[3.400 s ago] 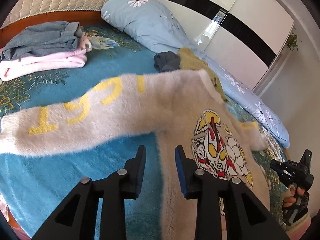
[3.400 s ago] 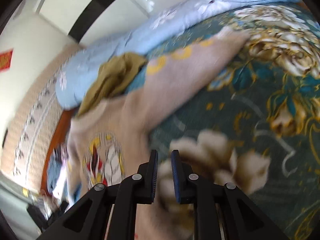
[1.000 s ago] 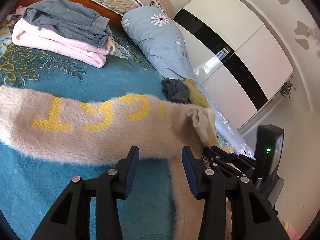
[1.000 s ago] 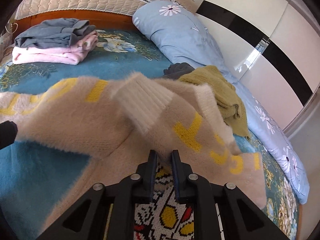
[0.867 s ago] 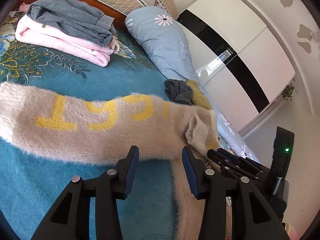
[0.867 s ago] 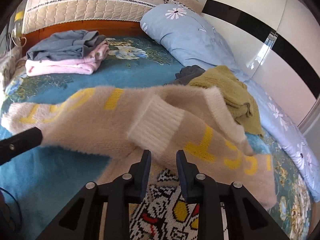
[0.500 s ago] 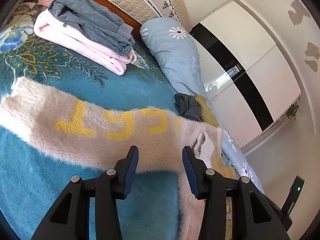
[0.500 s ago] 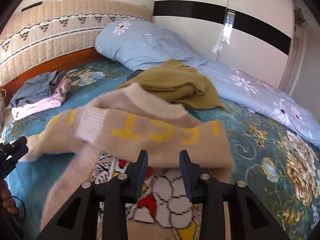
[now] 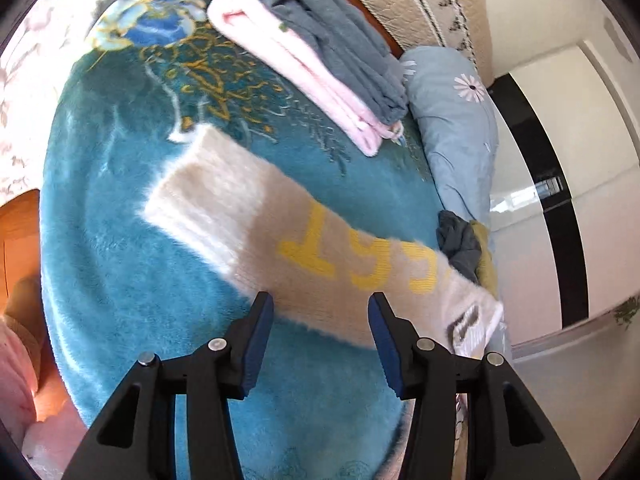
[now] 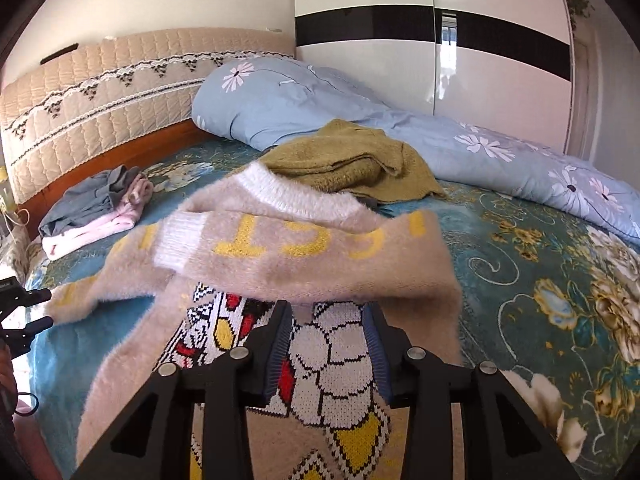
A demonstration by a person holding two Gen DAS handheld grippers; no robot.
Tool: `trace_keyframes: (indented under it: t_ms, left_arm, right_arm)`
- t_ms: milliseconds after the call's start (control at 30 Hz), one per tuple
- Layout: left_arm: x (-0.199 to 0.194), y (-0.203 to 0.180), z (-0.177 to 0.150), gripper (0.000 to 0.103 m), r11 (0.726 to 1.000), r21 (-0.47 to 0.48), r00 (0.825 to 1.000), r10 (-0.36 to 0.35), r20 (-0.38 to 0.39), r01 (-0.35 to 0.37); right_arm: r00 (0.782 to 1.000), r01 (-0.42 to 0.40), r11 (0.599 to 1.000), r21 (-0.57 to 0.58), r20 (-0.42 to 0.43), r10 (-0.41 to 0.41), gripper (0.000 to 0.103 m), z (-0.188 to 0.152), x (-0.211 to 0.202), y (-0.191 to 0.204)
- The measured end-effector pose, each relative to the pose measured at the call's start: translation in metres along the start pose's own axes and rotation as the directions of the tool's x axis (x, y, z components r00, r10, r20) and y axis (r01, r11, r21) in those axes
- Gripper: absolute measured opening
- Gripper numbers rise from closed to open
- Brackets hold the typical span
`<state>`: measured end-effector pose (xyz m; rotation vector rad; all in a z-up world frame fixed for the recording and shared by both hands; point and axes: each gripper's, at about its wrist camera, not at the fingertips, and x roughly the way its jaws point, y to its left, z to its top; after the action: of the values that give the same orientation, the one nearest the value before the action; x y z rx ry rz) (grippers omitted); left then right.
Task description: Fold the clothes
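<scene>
A fuzzy beige sweater (image 10: pixel 320 256) with yellow letters and a cartoon figure (image 10: pixel 340 364) lies on the teal floral bedspread. One sleeve is folded across its chest. The other sleeve (image 9: pixel 280 236) stretches out flat to the left, white cuff at its end. My left gripper (image 9: pixel 320 320) is open and empty just in front of that sleeve. My right gripper (image 10: pixel 326 320) is open and empty above the cartoon figure, close to the folded sleeve. The left gripper also shows in the right wrist view (image 10: pixel 24 312) at the far left edge.
A folded stack of grey and pink clothes (image 9: pixel 320 60) (image 10: pixel 96 208) lies near the headboard (image 10: pixel 100 96). An olive sweater (image 10: pixel 352 160) and a dark garment (image 9: pixel 458 240) lie heaped beside a long blue floral pillow (image 10: pixel 400 120). A wardrobe stands behind.
My right gripper has opened, let go of the sleeve folded across the chest, and drawn back. My left gripper has swung left along the outstretched sleeve, whose cuff has come into view.
</scene>
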<state>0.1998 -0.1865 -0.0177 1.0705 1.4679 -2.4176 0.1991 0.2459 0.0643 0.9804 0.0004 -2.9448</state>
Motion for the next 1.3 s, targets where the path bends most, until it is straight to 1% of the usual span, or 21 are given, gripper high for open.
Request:
trace_keyframes:
  t_ms: [67, 300, 367, 467, 500, 567, 667, 700, 733, 767, 800, 867, 900, 933, 967, 1033, 1100, 1133, 1167, 1233, 1300]
  left_arm:
    - [0.004, 0.01, 0.002, 0.05, 0.998, -0.052, 1.0, -0.02, -0.003, 0.02]
    - [0.001, 0.01, -0.001, 0.05, 0.998, -0.059, 0.999, 0.036, -0.018, -0.036]
    - [-0.001, 0.012, 0.0, 0.05, 0.997, -0.07, 0.999, 0.034, -0.02, -0.035]
    - [0.005, 0.01, -0.001, 0.05, 0.997, -0.043, 0.998, 0.06, -0.021, -0.061]
    - [0.007, 0.007, 0.0, 0.051, 0.997, -0.037, 0.998, 0.066, -0.016, -0.066]
    - [0.011, 0.005, 0.003, 0.056, 0.998, -0.036, 0.998, 0.056, 0.006, -0.056]
    - [0.016, 0.002, 0.008, 0.054, 0.998, -0.036, 0.997, 0.057, 0.042, -0.055]
    - [0.015, 0.0, 0.008, 0.054, 0.997, -0.019, 0.996, 0.075, 0.054, -0.074]
    - [0.014, -0.003, 0.009, 0.046, 0.996, -0.003, 0.994, 0.092, 0.065, -0.092]
    - [0.014, -0.005, 0.009, 0.024, 0.994, 0.013, 0.991, 0.11, 0.078, -0.111]
    - [0.013, -0.007, 0.01, 0.016, 0.988, 0.043, 0.985, 0.143, 0.094, -0.148]
    - [0.012, -0.012, 0.013, 0.01, 0.985, 0.073, 0.983, 0.148, 0.107, -0.157]
    - [0.011, -0.018, 0.015, 0.01, 0.982, 0.093, 0.981, 0.153, 0.118, -0.165]
    - [0.008, -0.027, 0.018, 0.009, 0.976, 0.127, 0.977, 0.159, 0.14, -0.177]
    - [0.003, -0.043, 0.019, 0.009, 0.969, 0.175, 0.975, 0.146, 0.17, -0.175]
    - [-0.007, -0.076, 0.021, 0.009, 0.948, 0.269, 0.969, 0.108, 0.223, -0.168]
    - [-0.02, -0.12, 0.016, 0.008, 0.916, 0.379, 0.964, 0.028, 0.266, -0.131]
    - [-0.027, -0.142, 0.01, 0.008, 0.895, 0.434, 0.96, -0.022, 0.279, -0.106]
    - [-0.033, -0.167, 0.001, 0.008, 0.864, 0.498, 0.957, -0.077, 0.279, -0.075]
    - [-0.039, -0.208, -0.021, 0.008, 0.795, 0.605, 0.954, -0.155, 0.256, -0.033]
    - [-0.036, -0.246, -0.049, 0.008, 0.705, 0.709, 0.955, -0.216, 0.205, 0.008]
  right_arm:
    - [1.0, -0.008, 1.0, -0.001, -0.005, 0.008, 0.04, -0.001, 0.002, 0.0]
    - [0.999, -0.019, 0.998, 0.063, -0.025, 0.021, 0.04, -0.004, 0.005, -0.011]
    - [0.999, -0.028, 0.996, 0.089, -0.034, 0.031, 0.04, -0.005, 0.006, -0.016]
    - [0.998, -0.027, 0.994, 0.105, -0.061, 0.033, 0.04, -0.007, 0.012, -0.018]
    - [0.997, -0.028, 0.994, 0.106, -0.068, 0.036, 0.04, -0.008, 0.013, -0.018]
    - [0.996, -0.032, 0.994, 0.107, -0.08, 0.041, 0.04, -0.009, 0.016, -0.018]
    - [0.996, -0.038, 0.994, 0.103, -0.079, 0.046, 0.04, -0.009, 0.015, -0.016]
    - [0.996, -0.039, 0.994, 0.102, -0.078, 0.047, 0.04, -0.009, 0.015, -0.016]
    - [0.996, -0.041, 0.994, 0.104, -0.077, 0.049, 0.04, -0.009, 0.015, -0.016]
    - [0.996, -0.042, 0.993, 0.107, -0.078, 0.05, 0.04, -0.009, 0.015, -0.017]
    - [0.996, -0.043, 0.993, 0.11, -0.079, 0.052, 0.04, -0.009, 0.015, -0.017]
    - [0.995, -0.046, 0.992, 0.114, -0.081, 0.055, 0.04, -0.009, 0.015, -0.018]
    - [0.995, -0.048, 0.992, 0.116, -0.079, 0.057, 0.04, -0.009, 0.015, -0.018]
    - [0.996, -0.047, 0.992, 0.118, -0.075, 0.056, 0.04, -0.008, 0.014, -0.019]
    - [0.996, -0.046, 0.992, 0.12, -0.071, 0.055, 0.04, -0.008, 0.013, -0.019]
    - [0.997, -0.04, 0.991, 0.125, -0.061, 0.048, 0.04, -0.007, 0.012, -0.02]
    - [0.998, -0.028, 0.991, 0.134, -0.053, 0.035, 0.04, -0.006, 0.011, -0.023]
    - [0.998, -0.021, 0.99, 0.14, -0.05, 0.028, 0.041, -0.006, 0.011, -0.025]
    - [0.999, -0.011, 0.989, 0.149, -0.048, 0.019, 0.041, -0.005, 0.01, -0.028]
    - [0.999, 0.016, 0.986, 0.167, -0.053, -0.007, 0.041, -0.005, 0.011, -0.034]
    - [0.998, 0.032, 0.98, 0.194, -0.068, -0.019, 0.04, -0.006, 0.013, -0.043]
